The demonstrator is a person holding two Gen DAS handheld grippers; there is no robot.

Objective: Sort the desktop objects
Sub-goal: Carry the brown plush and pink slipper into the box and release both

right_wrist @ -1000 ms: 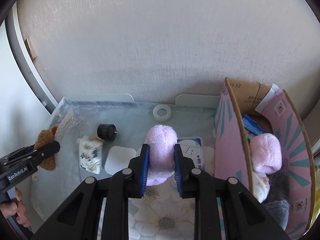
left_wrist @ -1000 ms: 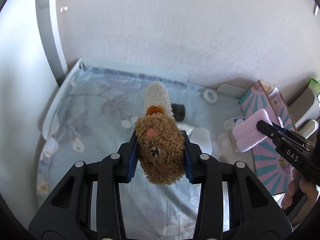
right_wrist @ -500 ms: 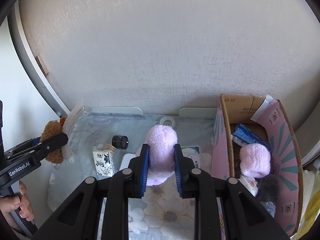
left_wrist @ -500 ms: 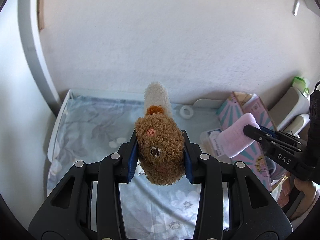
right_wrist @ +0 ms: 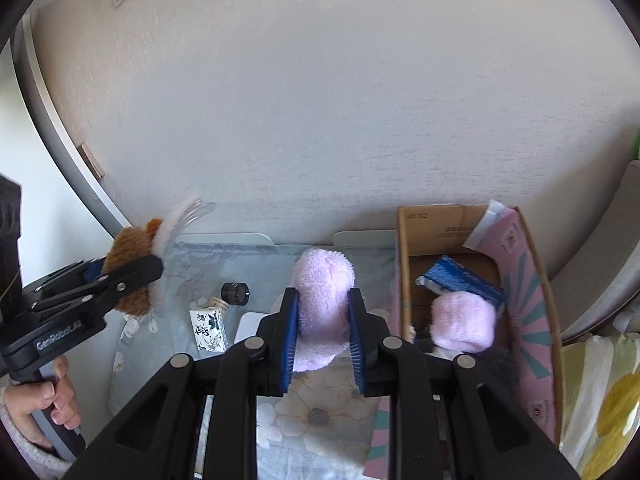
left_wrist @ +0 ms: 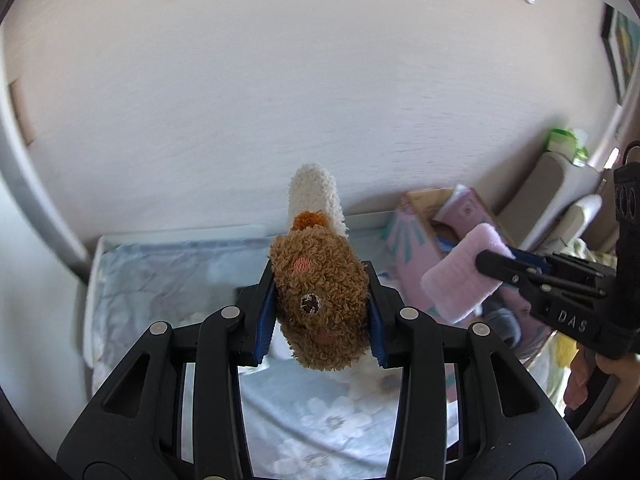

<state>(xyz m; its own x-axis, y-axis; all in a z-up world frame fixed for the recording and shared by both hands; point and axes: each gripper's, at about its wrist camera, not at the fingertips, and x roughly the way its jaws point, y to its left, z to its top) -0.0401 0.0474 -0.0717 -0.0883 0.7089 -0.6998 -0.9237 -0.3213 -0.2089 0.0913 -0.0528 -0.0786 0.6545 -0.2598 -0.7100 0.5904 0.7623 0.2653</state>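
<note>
Plain white wall behind floral-cloth table (right_wrist: 320, 420). Left gripper (left_wrist: 320, 312) jaws clamped on brown plush bear (left_wrist: 320, 300); right gripper (right_wrist: 322, 336) jaws clamped on pink plush (right_wrist: 322, 308). Vs 1 s ago both are lifted higher off the table, shifted toward pink cardboard box (right_wrist: 536, 304) w/ another pink plush (right_wrist: 464, 324) inside. Drop-off likely next. Tissue pack (right_wrist: 208, 326) & black cap (right_wrist: 235, 293) left on the table.

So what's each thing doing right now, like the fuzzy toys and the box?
Left gripper: shut on brown curly plush bear, held above the table.
Right gripper: shut on pink fluffy plush.
Pink cardboard box: open, holding another pink plush.
Small floral carton: standing upright.
</note>
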